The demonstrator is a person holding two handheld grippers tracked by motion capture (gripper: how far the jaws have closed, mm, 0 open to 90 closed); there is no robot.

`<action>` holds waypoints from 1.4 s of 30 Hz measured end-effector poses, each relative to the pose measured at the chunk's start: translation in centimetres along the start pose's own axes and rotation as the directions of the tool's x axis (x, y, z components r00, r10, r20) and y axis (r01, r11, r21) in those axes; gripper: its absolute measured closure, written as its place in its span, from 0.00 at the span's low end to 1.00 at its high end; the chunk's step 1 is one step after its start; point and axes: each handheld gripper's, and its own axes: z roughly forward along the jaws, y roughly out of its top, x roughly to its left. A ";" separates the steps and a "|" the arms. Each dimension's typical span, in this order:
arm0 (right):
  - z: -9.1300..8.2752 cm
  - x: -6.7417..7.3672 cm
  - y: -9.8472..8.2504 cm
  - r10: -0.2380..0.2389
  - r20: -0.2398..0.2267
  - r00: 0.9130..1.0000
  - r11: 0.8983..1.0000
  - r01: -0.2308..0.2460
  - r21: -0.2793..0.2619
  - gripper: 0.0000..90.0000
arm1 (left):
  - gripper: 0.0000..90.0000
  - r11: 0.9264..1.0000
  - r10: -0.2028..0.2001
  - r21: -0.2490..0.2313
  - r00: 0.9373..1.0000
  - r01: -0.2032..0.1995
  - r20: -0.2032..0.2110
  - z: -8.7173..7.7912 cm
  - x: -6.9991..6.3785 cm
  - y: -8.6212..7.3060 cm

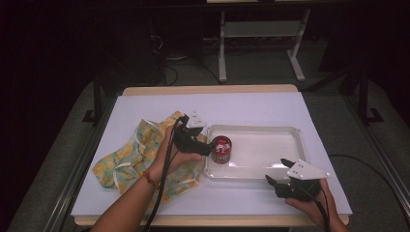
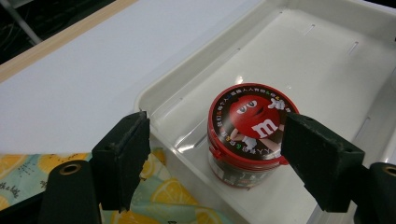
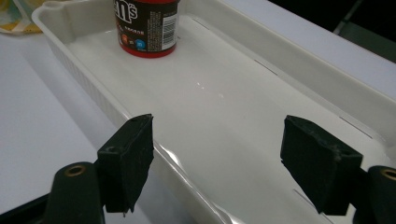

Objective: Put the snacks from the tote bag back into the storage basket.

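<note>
The tray (image 1: 285, 140) looks like glossy white plastic, smooth and catching highlights, while the candy tub (image 2: 250, 135) has a shiny red plastic lid and printed label. The bag (image 1: 130, 154) is soft printed cloth; the table (image 1: 159, 104) has a matt white top with a wooden edge, and both tools' jaws look matt black.

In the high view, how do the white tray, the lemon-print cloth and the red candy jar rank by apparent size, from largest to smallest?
1. White tray, largest.
2. Lemon-print cloth, close to the tray in spread; it is crumpled and partly under the left hand, so this order is unsure.
3. Red candy jar, clearly the smallest, standing at the tray's left end.
</note>
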 end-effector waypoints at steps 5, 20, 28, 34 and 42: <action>0.0 0.0 0.0 0.001 0.001 1.000 1.000 -0.001 0.001 0.28 | 0.26 1.000 0.009 -0.002 1.000 -0.008 0.008 -0.3 0.0 0.0; 0.0 0.0 0.0 -0.002 0.001 1.000 1.000 0.002 0.003 0.28 | 0.26 0.999 0.051 -0.010 0.999 -0.051 0.014 -1.8 0.3 -0.7; 0.1 0.0 0.0 0.001 0.001 1.000 1.000 -0.001 0.005 0.28 | 0.26 0.997 0.071 -0.010 0.997 -0.071 0.008 -2.7 0.6 -1.6; 0.1 0.1 0.0 -0.002 0.002 1.000 1.000 0.002 0.006 0.28 | 0.26 0.997 0.079 -0.005 0.997 -0.079 0.000 -3.2 1.1 -2.5; 0.1 0.1 0.0 -0.002 0.001 1.000 1.000 0.002 0.008 0.28 | 0.26 0.995 0.100 -0.010 0.995 -0.100 0.003 -3.6 1.4 -3.8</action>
